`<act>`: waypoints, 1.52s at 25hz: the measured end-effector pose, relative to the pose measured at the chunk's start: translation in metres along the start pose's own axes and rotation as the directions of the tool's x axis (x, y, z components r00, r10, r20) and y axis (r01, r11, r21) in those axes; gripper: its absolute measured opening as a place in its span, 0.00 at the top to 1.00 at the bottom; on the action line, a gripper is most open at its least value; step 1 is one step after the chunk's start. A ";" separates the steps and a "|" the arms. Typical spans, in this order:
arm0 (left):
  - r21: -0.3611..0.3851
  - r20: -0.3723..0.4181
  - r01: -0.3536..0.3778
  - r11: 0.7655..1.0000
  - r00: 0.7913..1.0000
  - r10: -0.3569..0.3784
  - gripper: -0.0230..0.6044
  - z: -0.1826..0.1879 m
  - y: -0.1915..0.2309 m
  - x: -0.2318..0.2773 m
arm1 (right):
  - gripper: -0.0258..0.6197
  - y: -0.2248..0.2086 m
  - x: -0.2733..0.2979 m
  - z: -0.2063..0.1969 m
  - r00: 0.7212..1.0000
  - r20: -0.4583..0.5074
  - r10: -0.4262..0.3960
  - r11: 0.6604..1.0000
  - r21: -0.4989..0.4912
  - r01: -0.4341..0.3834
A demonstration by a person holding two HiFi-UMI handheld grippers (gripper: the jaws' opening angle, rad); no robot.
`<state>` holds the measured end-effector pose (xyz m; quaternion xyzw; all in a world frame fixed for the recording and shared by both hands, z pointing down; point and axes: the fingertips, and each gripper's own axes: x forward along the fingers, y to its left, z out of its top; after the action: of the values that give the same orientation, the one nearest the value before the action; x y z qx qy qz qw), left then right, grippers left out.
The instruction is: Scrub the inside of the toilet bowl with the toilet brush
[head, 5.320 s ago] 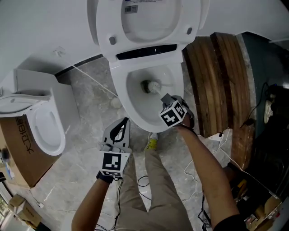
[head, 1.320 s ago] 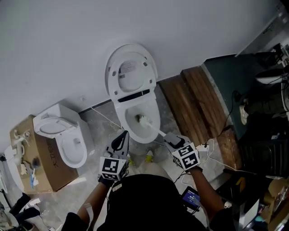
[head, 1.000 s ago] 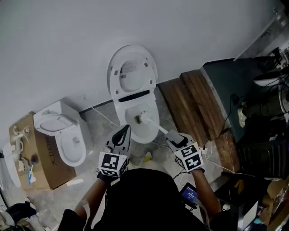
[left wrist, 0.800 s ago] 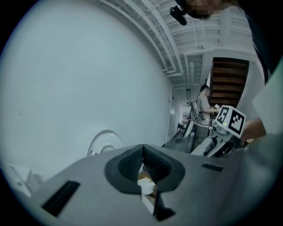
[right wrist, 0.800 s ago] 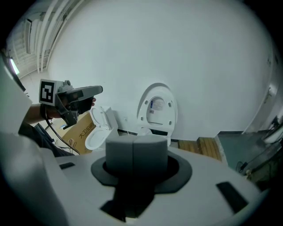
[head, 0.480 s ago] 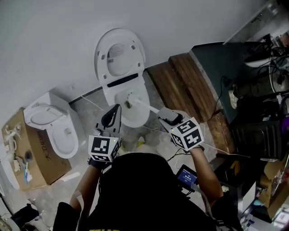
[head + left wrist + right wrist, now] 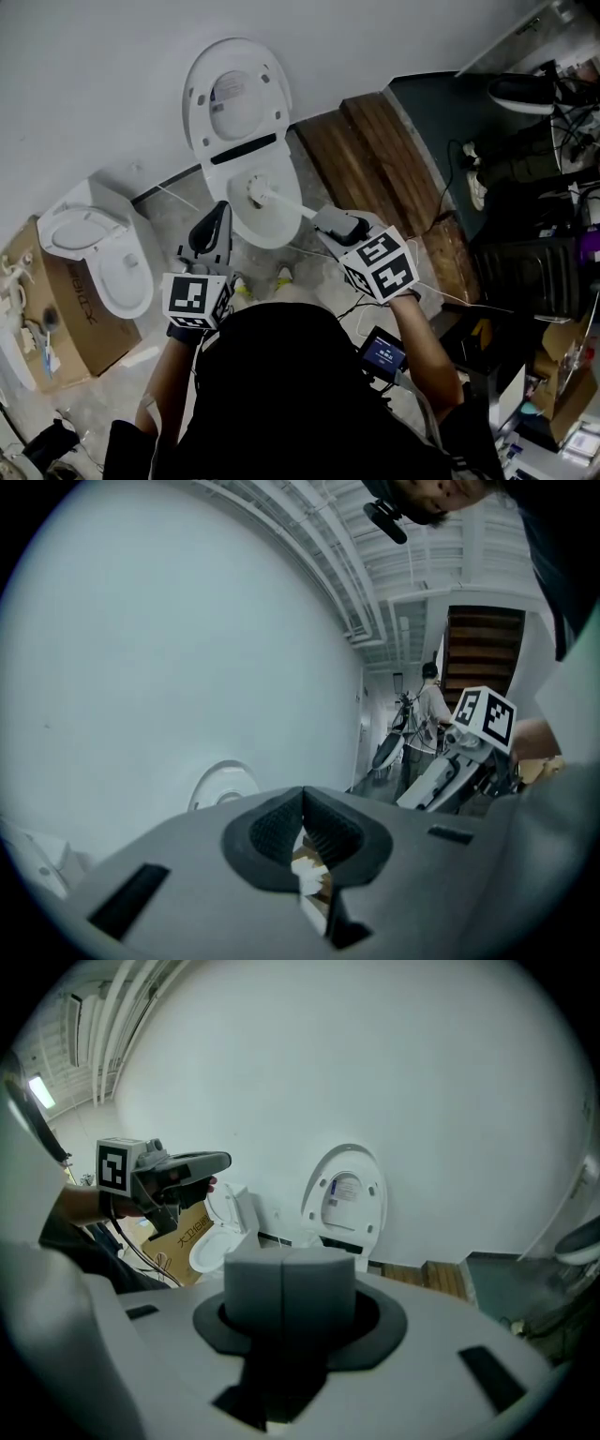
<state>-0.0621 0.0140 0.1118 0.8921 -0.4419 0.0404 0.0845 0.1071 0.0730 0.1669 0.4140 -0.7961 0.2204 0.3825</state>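
Observation:
A white toilet (image 7: 272, 225) stands against the wall with its lid (image 7: 232, 92) raised. The toilet brush (image 7: 259, 193) has its white head over the bowl's opening, and its handle runs back to my right gripper (image 7: 321, 218), which is shut on it. In the right gripper view the pads (image 7: 281, 1274) press together and hide the brush; the raised lid (image 7: 343, 1199) shows beyond. My left gripper (image 7: 217, 210) hangs left of the bowl, shut with nothing in it. Its jaws (image 7: 302, 803) meet at the tips.
A second toilet (image 7: 94, 258) sits on a cardboard box (image 7: 47, 319) at the left. A wooden step (image 7: 375, 164) lies right of the toilet, with cables (image 7: 441, 295) and dark clutter beyond. A small screen (image 7: 380, 352) glows by my right forearm.
The view has pulled far back from the bowl since the earliest frame. Both grippers now sit higher and nearer the camera, and the brush head has risen from the bowl's bottom.

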 end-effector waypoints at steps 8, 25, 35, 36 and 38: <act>0.002 -0.005 0.003 1.000 1.000 -0.003 0.95 0.000 0.002 0.001 | 0.72 0.001 0.003 0.002 1.000 -0.005 -0.003 1.000 0.006 0.003; -0.006 -0.009 0.008 1.000 1.000 -0.008 0.95 -0.003 0.008 0.008 | 0.72 -0.009 0.006 0.011 0.999 0.009 -0.032 0.999 0.024 0.032; -0.014 -0.003 -0.002 1.000 1.000 0.002 0.95 -0.003 0.018 0.004 | 0.72 -0.005 0.010 0.014 0.999 0.006 -0.034 0.999 0.023 0.034; -0.015 -0.002 -0.004 1.000 1.000 0.004 0.95 -0.004 0.020 0.003 | 0.72 -0.005 0.010 0.015 0.999 0.005 -0.037 0.999 0.024 0.036; -0.016 0.007 -0.011 1.000 1.000 0.011 0.95 -0.004 0.025 0.000 | 0.72 -0.003 0.012 0.016 0.999 0.003 -0.041 0.999 0.027 0.041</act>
<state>-0.0821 0.0000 0.1184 0.8890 -0.4476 0.0344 0.0900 0.0987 0.0548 0.1670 0.4357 -0.7851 0.2226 0.3799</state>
